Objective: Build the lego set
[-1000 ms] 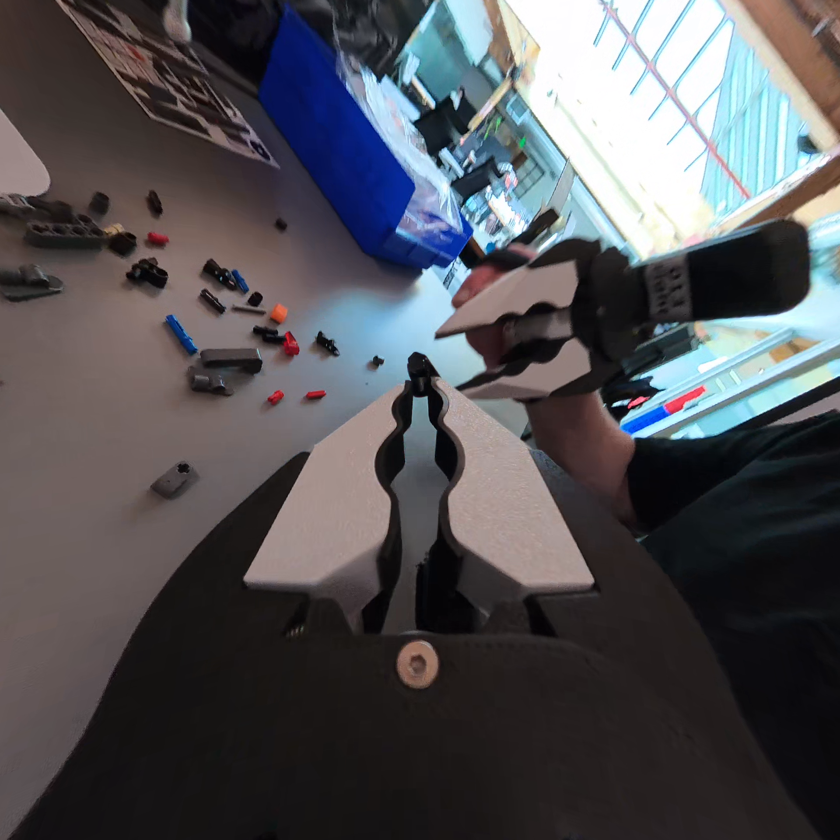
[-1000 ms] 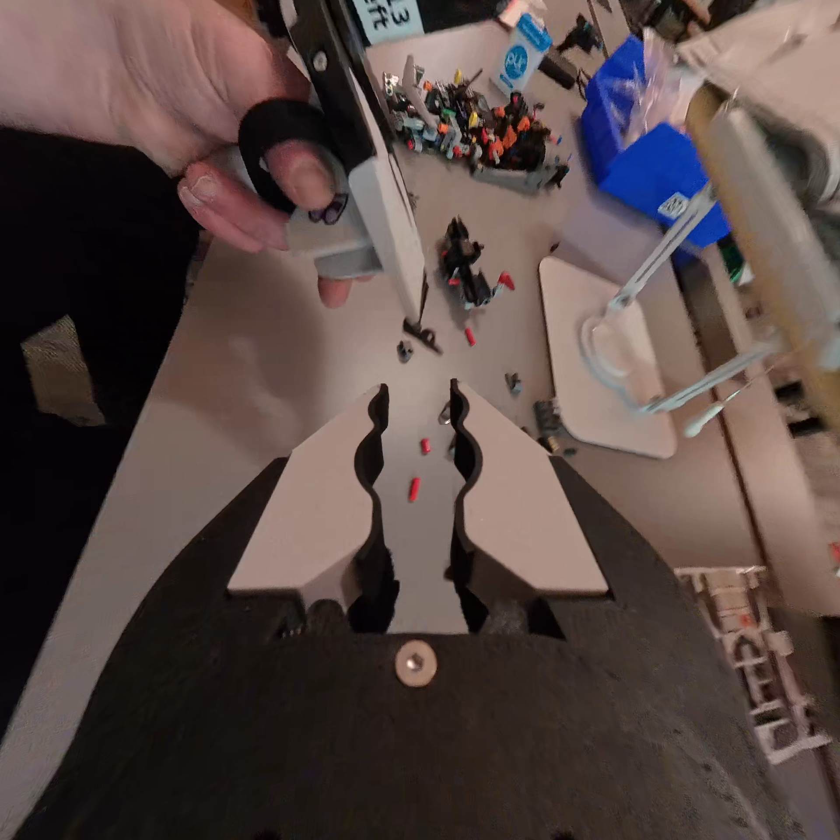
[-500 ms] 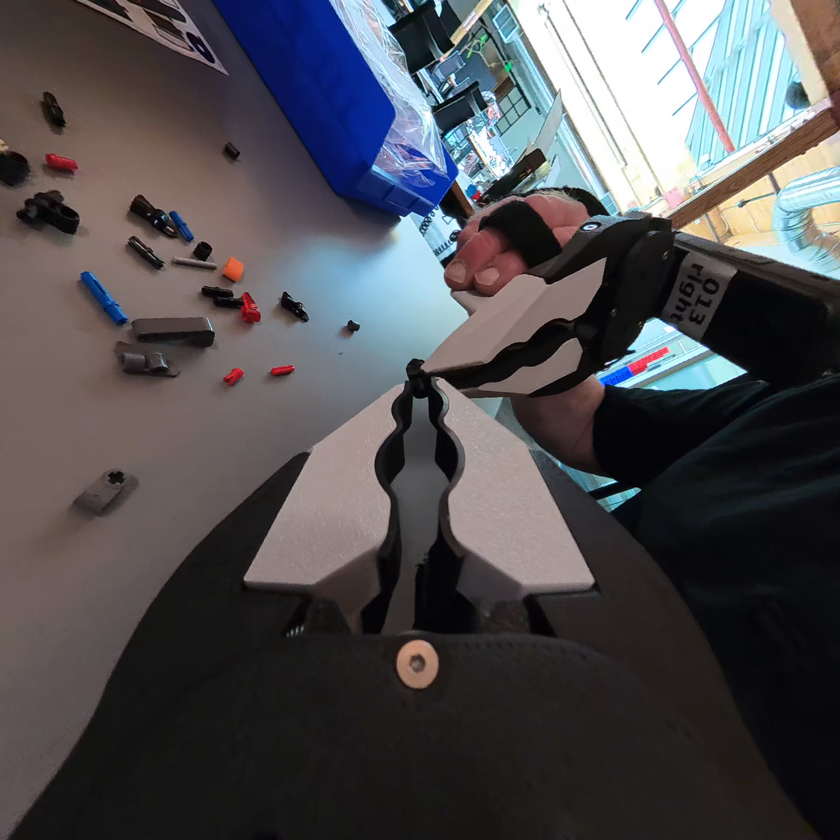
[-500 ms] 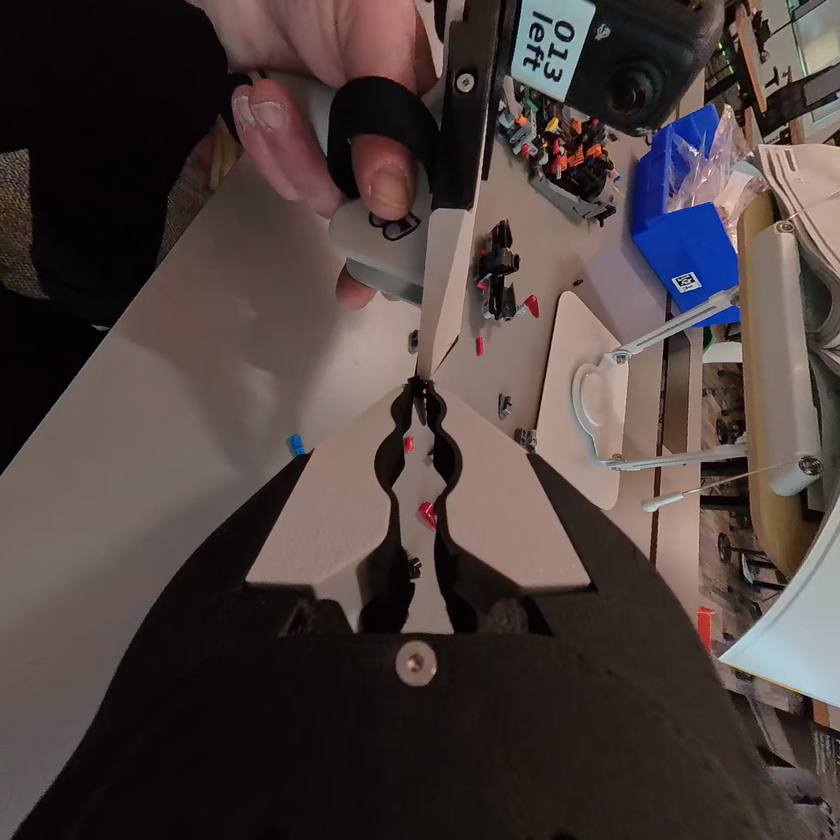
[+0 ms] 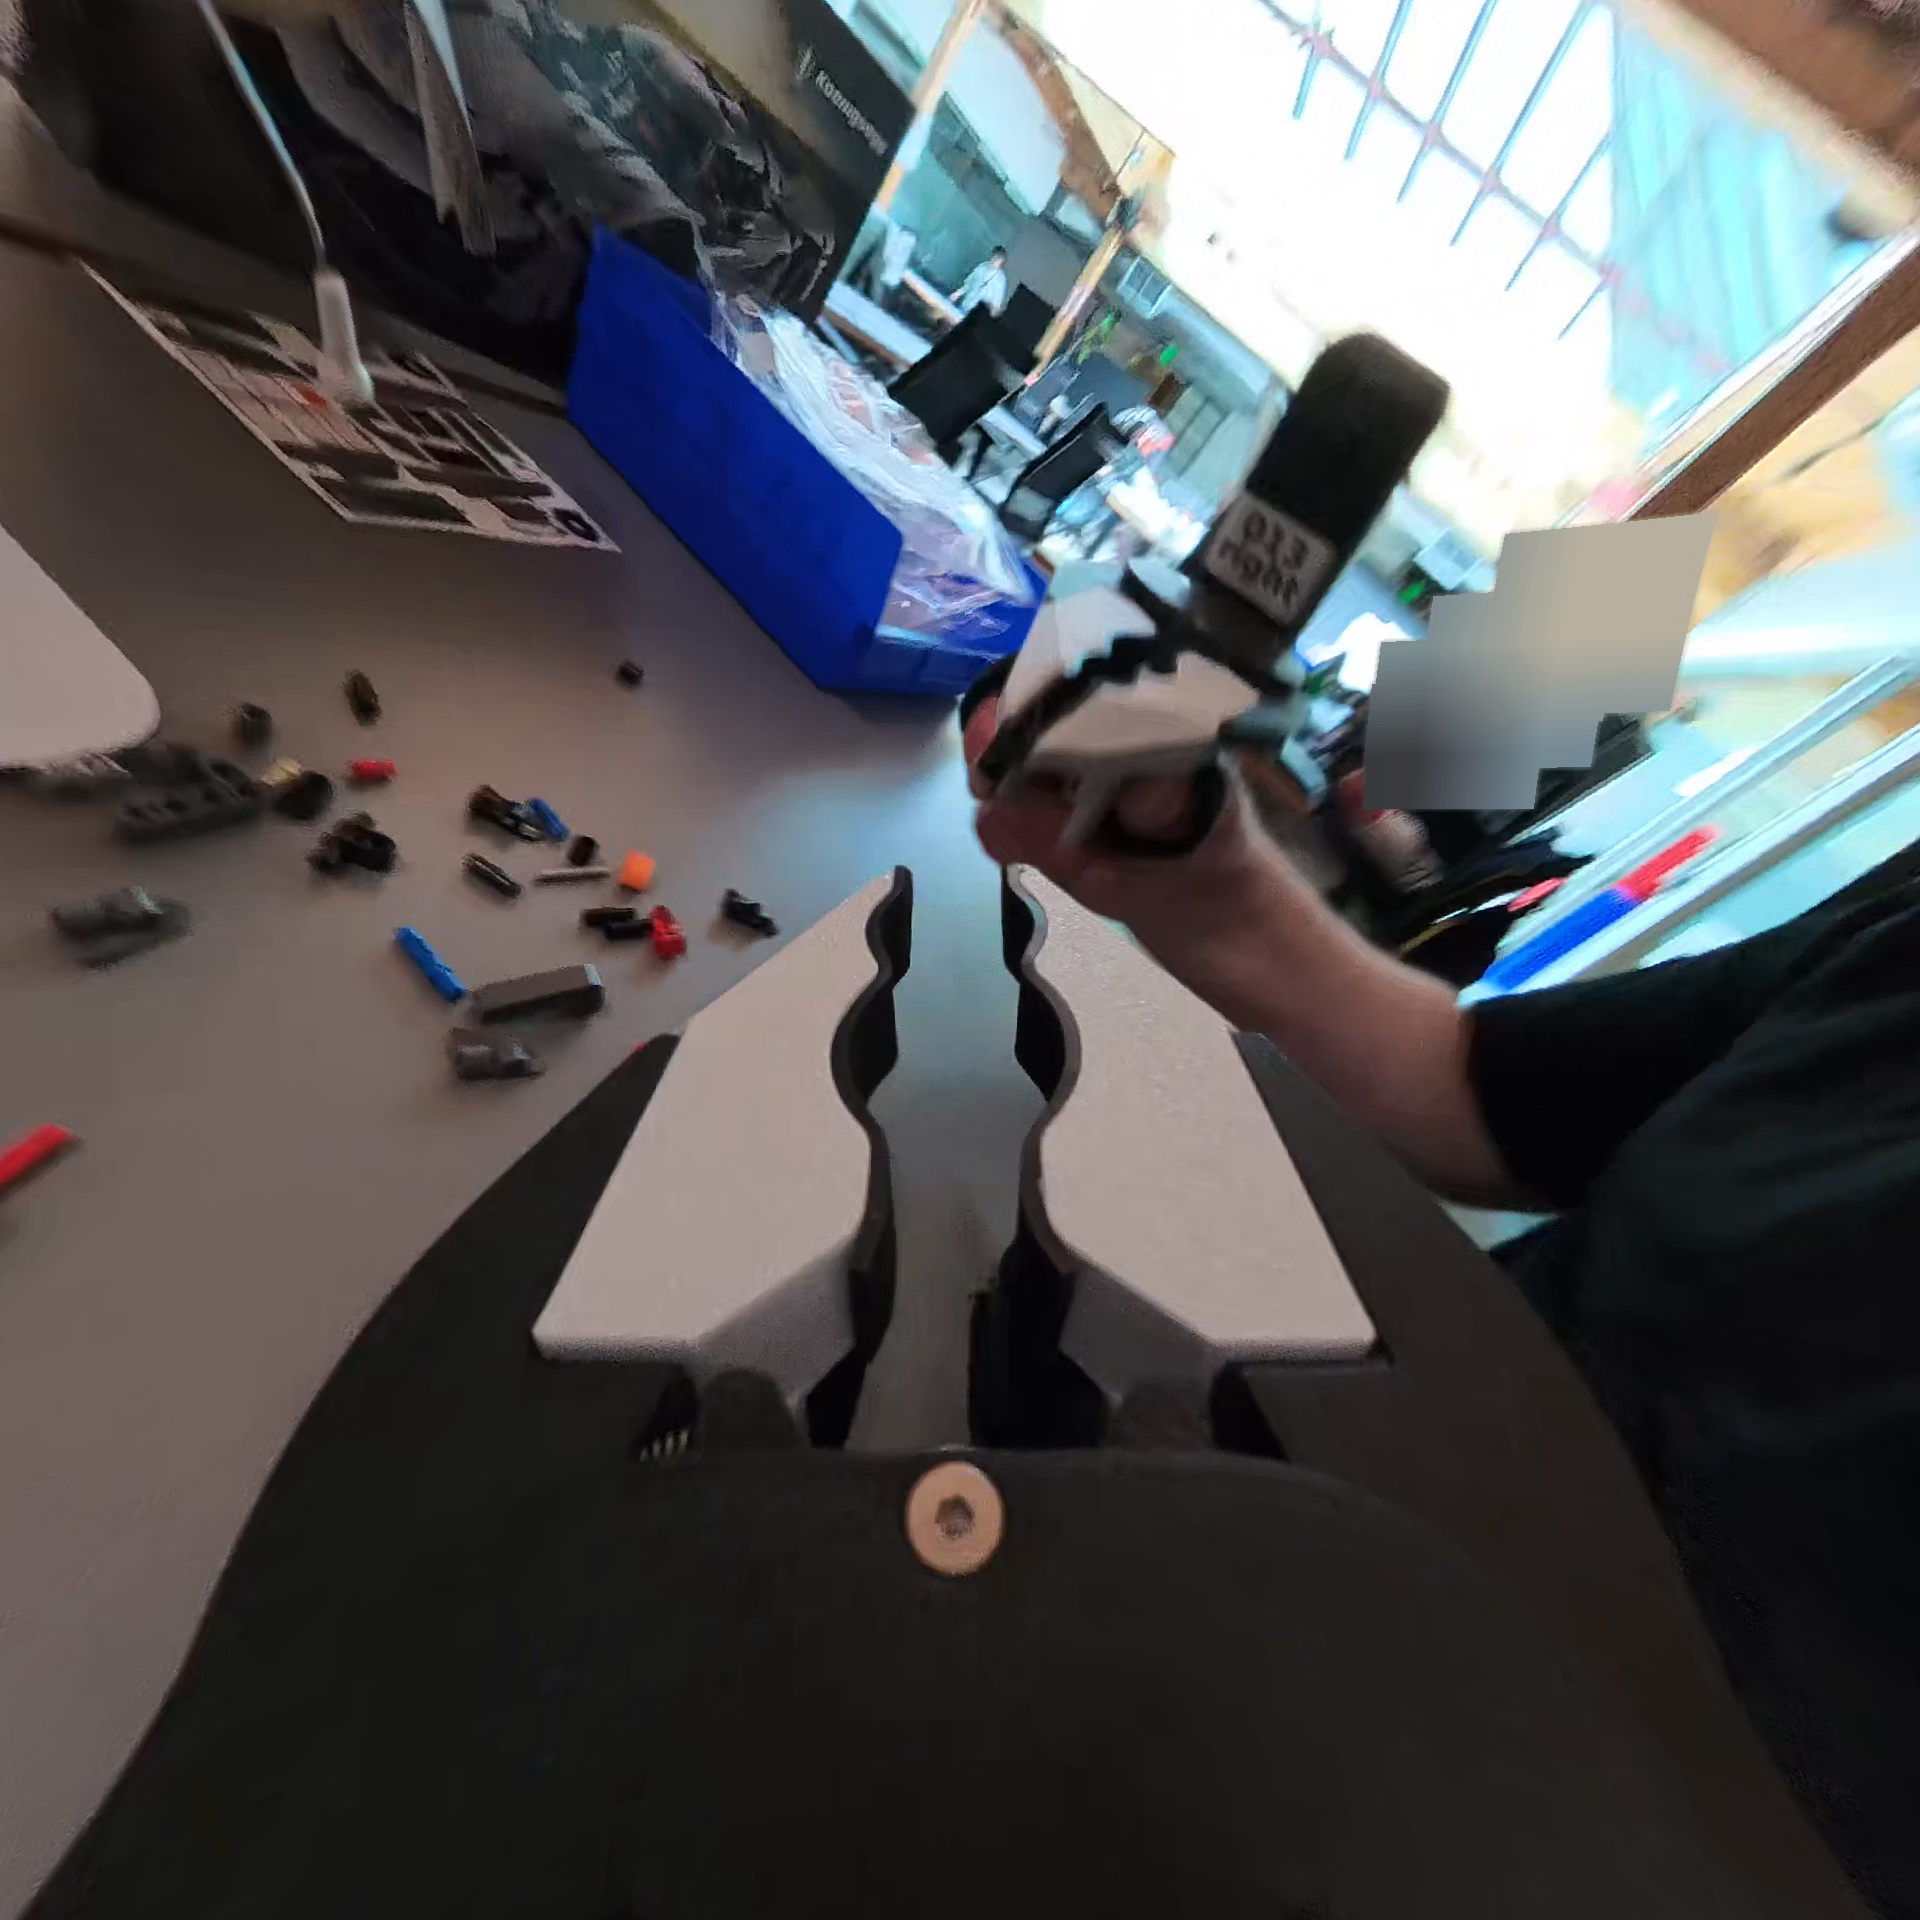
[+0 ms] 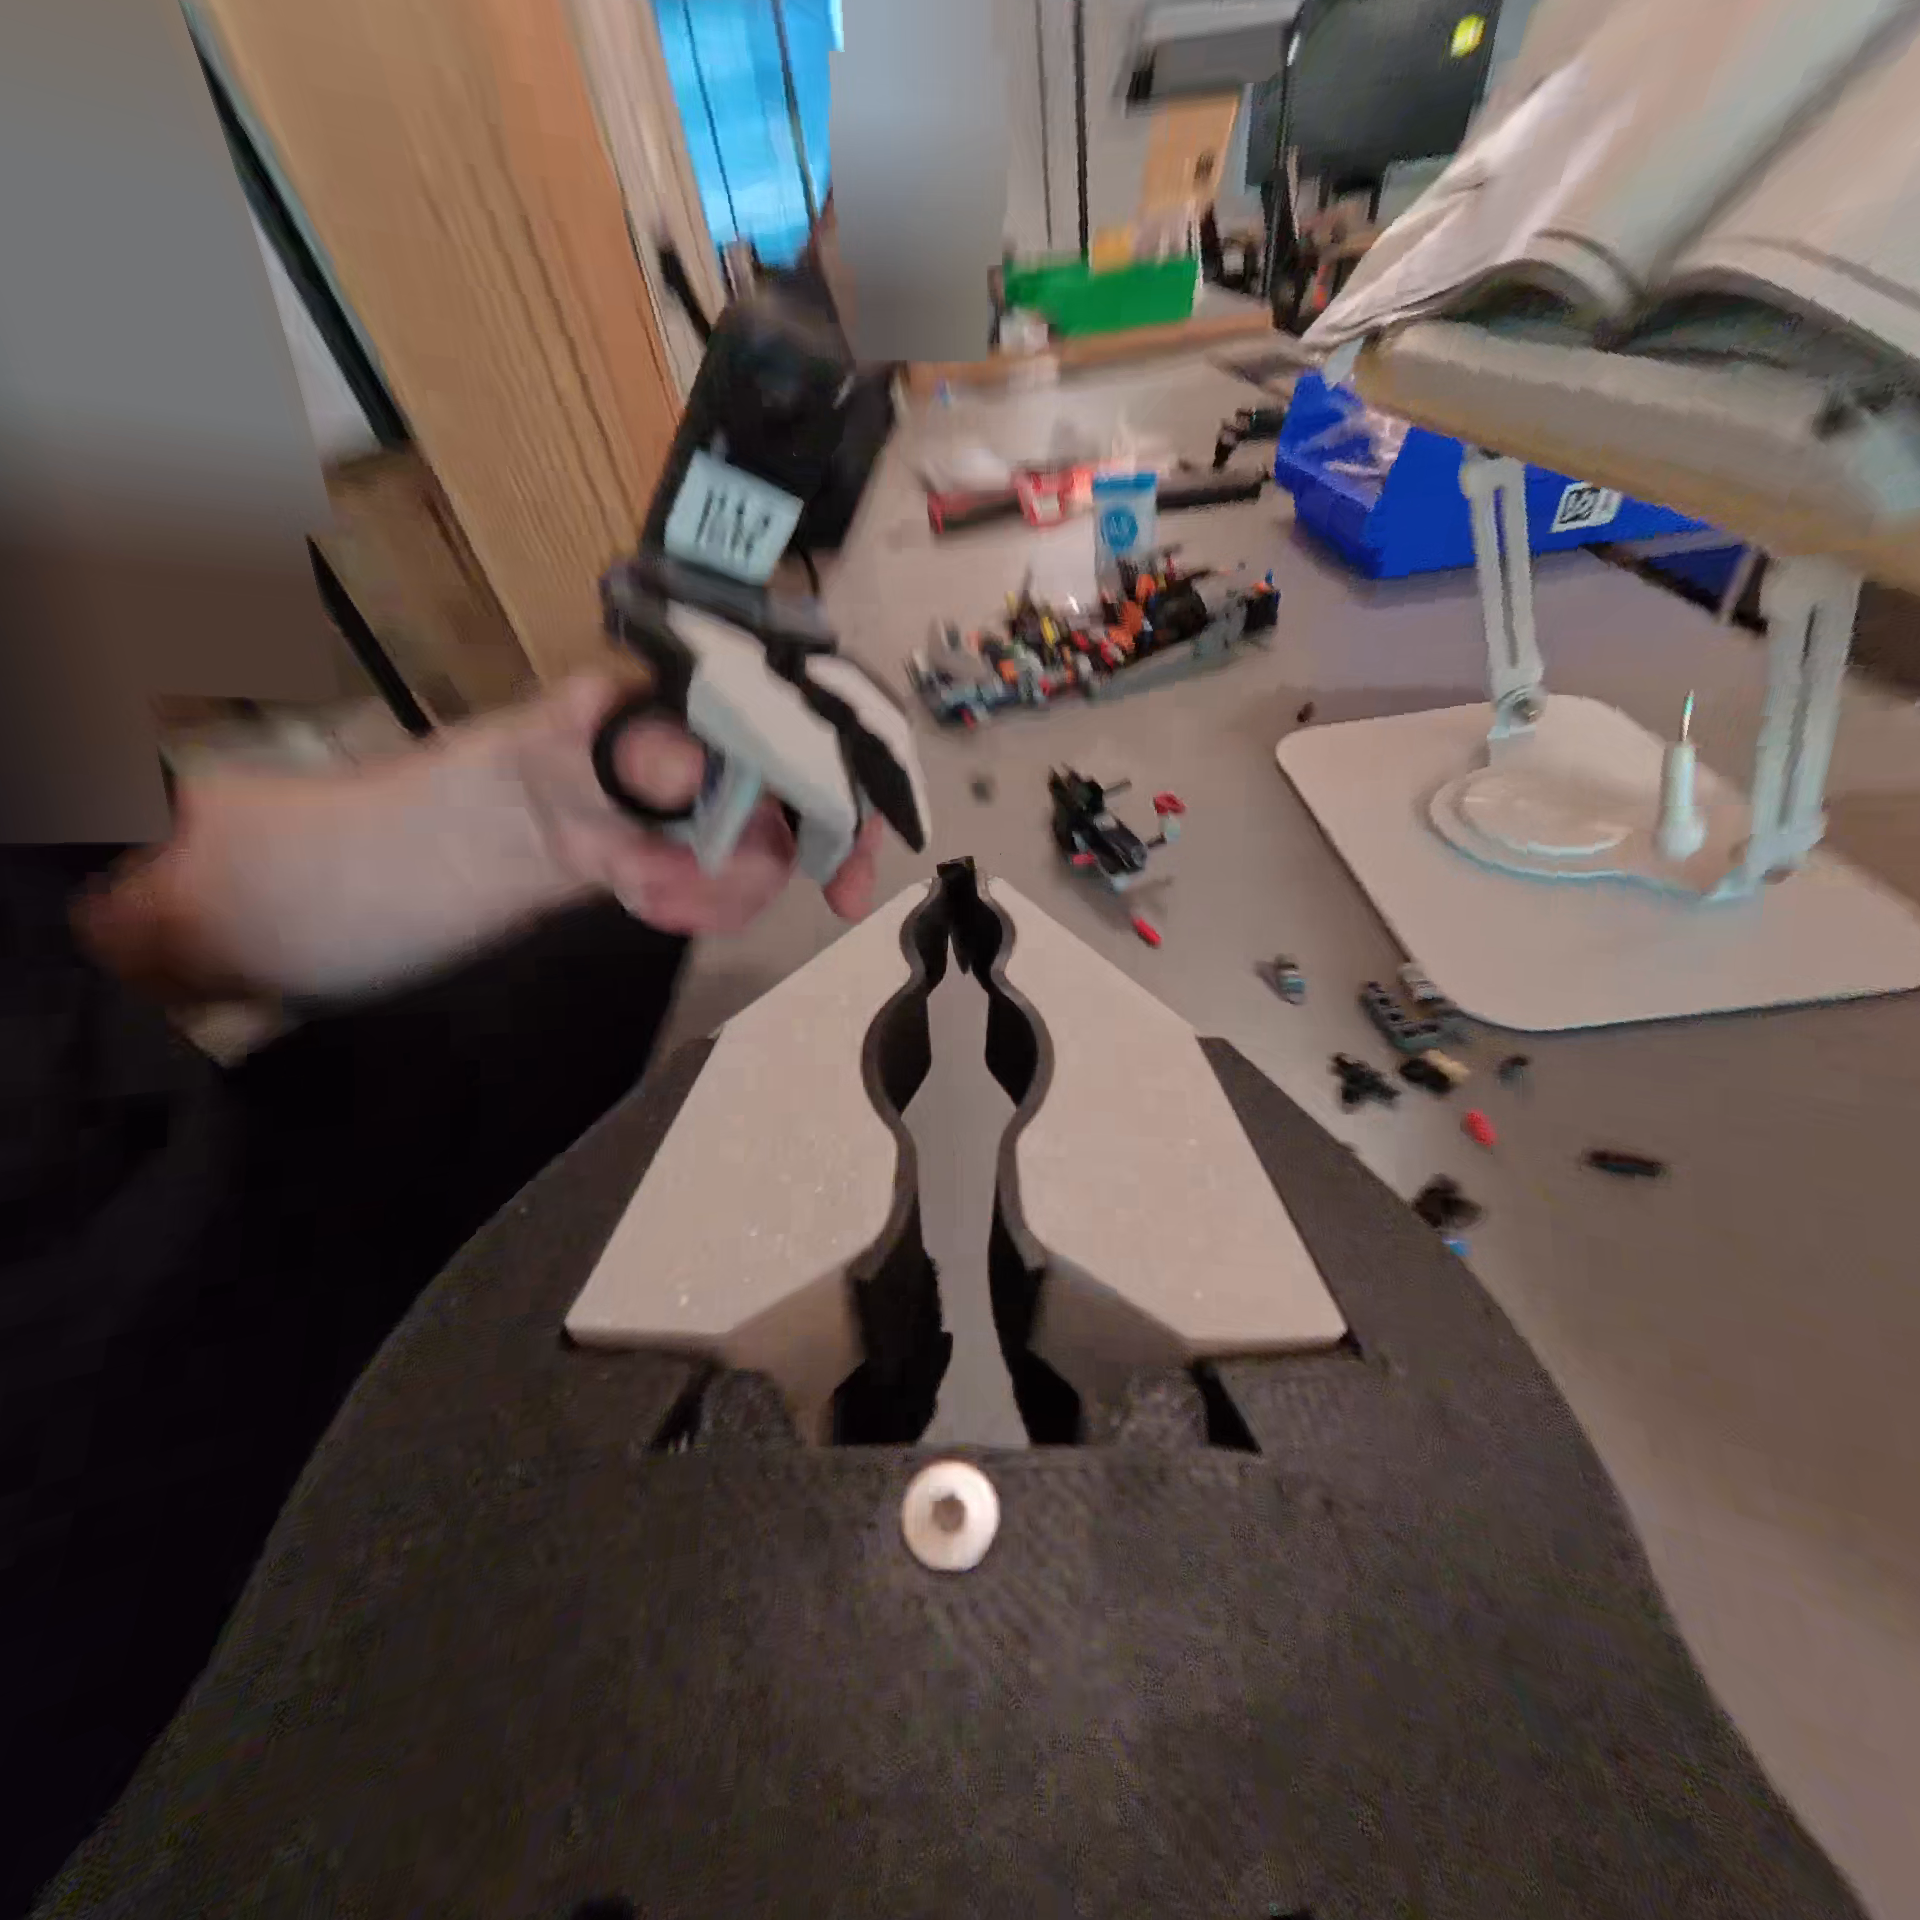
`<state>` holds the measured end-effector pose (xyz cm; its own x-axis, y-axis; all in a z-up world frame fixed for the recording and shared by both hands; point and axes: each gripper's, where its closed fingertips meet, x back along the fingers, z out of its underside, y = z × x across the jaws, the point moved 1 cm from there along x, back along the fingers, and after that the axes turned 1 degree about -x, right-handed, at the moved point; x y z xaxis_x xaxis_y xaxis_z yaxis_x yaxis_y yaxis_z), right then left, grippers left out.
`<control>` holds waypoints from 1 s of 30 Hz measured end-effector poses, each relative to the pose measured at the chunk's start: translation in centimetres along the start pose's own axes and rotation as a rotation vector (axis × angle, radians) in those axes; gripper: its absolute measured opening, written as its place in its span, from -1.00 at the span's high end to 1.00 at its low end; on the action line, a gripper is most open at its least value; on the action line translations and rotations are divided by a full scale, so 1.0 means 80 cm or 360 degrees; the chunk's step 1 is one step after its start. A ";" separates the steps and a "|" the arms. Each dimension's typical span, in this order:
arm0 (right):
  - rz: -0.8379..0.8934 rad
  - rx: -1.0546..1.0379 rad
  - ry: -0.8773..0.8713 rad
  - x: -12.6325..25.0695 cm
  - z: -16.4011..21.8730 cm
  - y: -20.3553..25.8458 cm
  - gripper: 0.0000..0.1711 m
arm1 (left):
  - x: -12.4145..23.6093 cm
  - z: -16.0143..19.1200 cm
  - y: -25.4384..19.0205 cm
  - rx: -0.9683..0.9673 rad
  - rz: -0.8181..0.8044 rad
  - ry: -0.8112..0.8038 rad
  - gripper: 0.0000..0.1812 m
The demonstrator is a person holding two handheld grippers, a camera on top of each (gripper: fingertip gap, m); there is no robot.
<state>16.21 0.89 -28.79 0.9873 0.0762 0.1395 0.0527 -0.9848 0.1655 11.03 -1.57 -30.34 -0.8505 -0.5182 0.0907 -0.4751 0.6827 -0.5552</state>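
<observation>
Right claw (image 6: 957, 883) pinches one black piece (image 6: 958, 896) — left claw (image 5: 956, 883) gapes.

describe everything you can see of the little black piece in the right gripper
The small black piece is pinched at the very tips of the right gripper, whose jaws are closed on it. It looks like dark plastic, narrow and longish, its top poking just past the fingertips and the rest running down between them. It is held in the air above the table; finer detail is blurred.

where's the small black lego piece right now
In the right wrist view, the black piece is pinched at the tips of the right gripper, above the table, just right of the open, empty left gripper.
</observation>
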 end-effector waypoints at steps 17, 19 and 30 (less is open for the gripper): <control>-0.0251 -0.0878 -0.0500 0.041 0.010 -0.026 1.00 | -0.027 0.128 0.002 -0.1128 -0.0385 0.0771 0.81; -0.0287 -0.0935 -0.0568 0.044 0.008 -0.028 1.00 | -0.030 0.131 0.006 -0.1143 -0.0416 0.0796 0.82; -0.0392 -0.1037 -0.0814 0.063 0.008 -0.034 1.00 | -0.038 0.147 0.016 -0.1185 -0.0492 0.0869 0.84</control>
<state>21.11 3.84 -29.18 0.9136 0.0420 -0.4044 0.3320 -0.6515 0.6822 15.63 -5.18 -41.08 -0.5627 -0.5471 0.6197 -0.5565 0.8051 0.2055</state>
